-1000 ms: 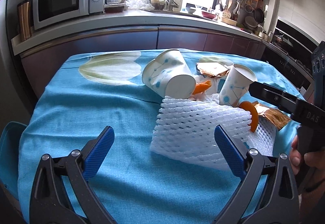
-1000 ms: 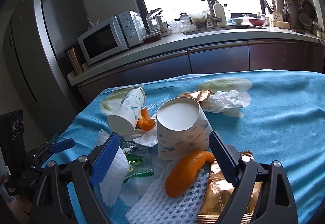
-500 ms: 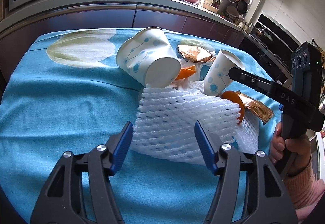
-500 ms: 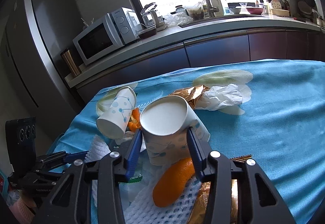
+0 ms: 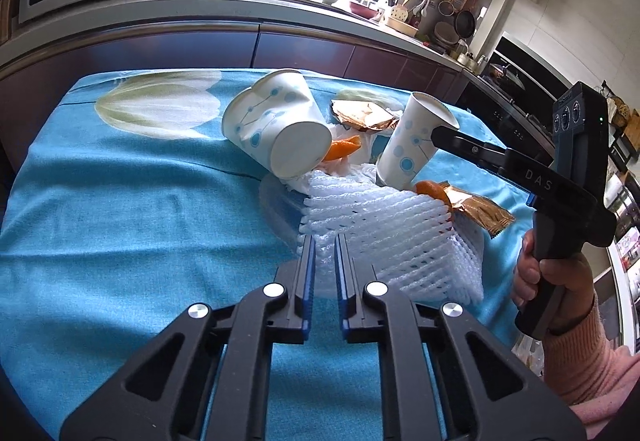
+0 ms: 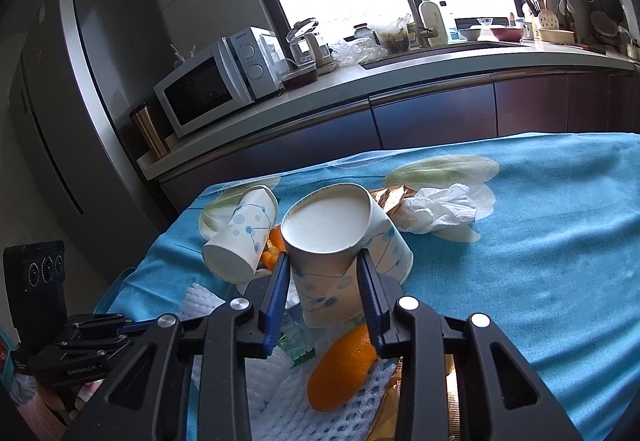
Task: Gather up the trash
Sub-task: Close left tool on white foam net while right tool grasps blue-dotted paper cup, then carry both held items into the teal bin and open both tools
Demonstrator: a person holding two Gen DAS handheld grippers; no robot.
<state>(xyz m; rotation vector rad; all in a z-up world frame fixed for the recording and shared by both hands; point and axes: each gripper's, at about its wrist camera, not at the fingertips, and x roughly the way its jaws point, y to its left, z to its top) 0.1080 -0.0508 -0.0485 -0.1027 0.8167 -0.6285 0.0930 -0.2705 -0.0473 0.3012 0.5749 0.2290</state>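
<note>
Trash lies heaped on a blue tablecloth [image 5: 120, 209]. My left gripper [image 5: 323, 241] has the near corner of a white foam net [image 5: 384, 225] between its jaws, which are closing and almost together. The jaws of my right gripper [image 6: 322, 265] are closing too, and they pinch an upright dotted paper cup [image 6: 332, 225], denting its wall. In the left wrist view that cup [image 5: 412, 149] has a black finger against it. A second paper cup [image 5: 276, 133] lies on its side. Orange peel [image 6: 344, 369], gold wrappers [image 5: 476, 211] and a crumpled tissue [image 6: 436, 213] lie around them.
A dark kitchen counter with a microwave [image 6: 212, 85] and a sink runs behind the table, and a steel fridge [image 6: 68, 113] stands to the left. A hand in a pink sleeve [image 5: 560, 281] holds the right gripper's handle. Bare cloth stretches left [image 5: 100, 241] and right [image 6: 540, 261] of the heap.
Both grippers went from wide open to closed. The left one came forward onto the foam net's near corner. The right one closed around the upright cup.
</note>
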